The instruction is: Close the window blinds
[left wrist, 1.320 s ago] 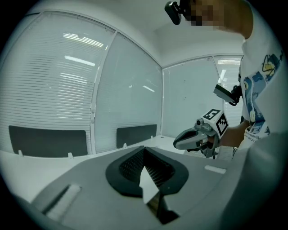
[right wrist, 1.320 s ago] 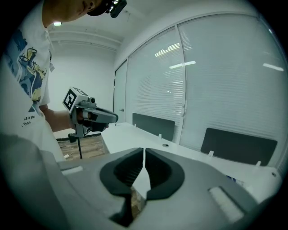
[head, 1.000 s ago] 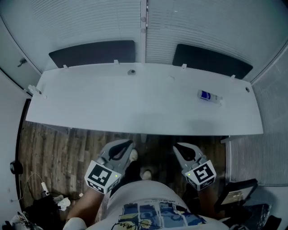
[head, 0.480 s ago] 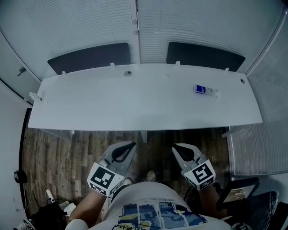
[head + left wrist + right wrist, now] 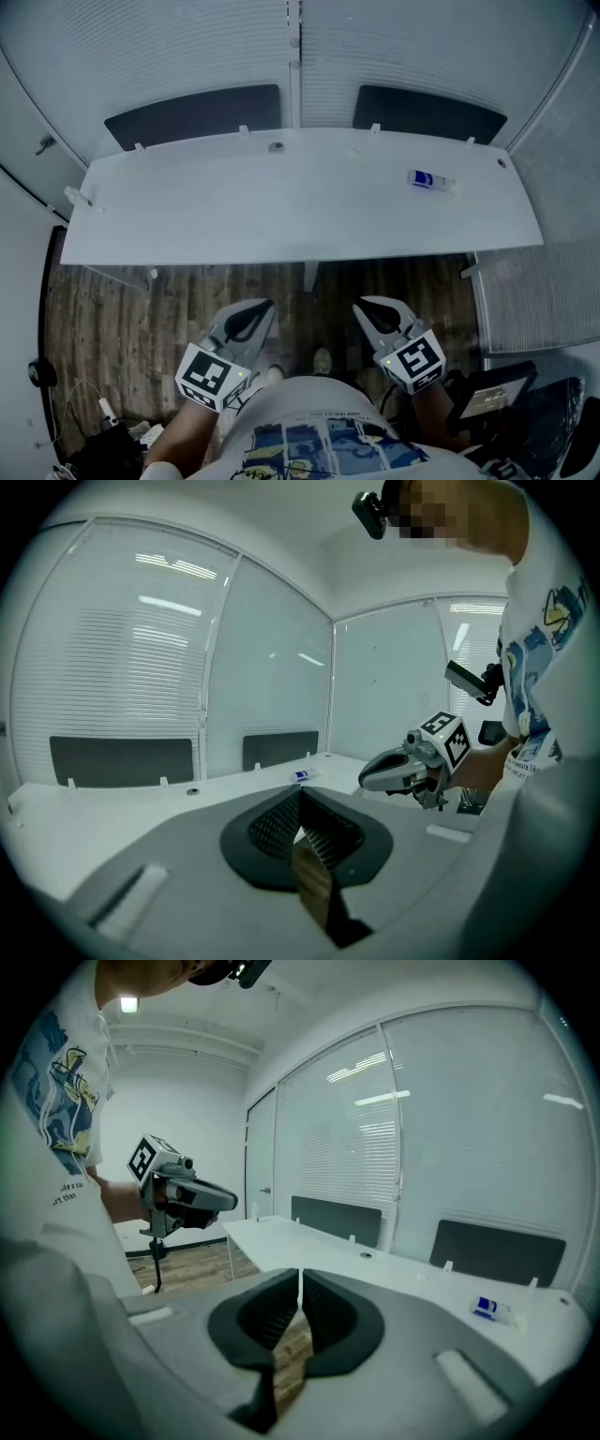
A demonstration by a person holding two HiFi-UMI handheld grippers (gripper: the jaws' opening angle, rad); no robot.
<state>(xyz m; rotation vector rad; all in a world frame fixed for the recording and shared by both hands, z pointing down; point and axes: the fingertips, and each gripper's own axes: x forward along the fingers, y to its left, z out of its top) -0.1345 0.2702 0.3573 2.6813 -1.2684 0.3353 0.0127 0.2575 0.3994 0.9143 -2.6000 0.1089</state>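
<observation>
Left claw (image 5: 253, 311) and right claw (image 5: 372, 307) are held shut and empty, barely shifted since a second ago, short of the counter (image 5: 281, 211); the blinds (image 5: 178, 52) behind it are judged still unreached.

White slatted blinds (image 5: 169, 47), white desk (image 5: 281, 206) — wood-grain floor (image 5: 112, 319).

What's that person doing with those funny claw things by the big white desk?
A person stands in front of a long white desk, holding a left gripper and a right gripper low over the wooden floor. Both have their jaws shut with nothing in them. The window blinds hang behind the desk, and neither gripper touches them. A small blue-and-white object lies on the desk.
</observation>
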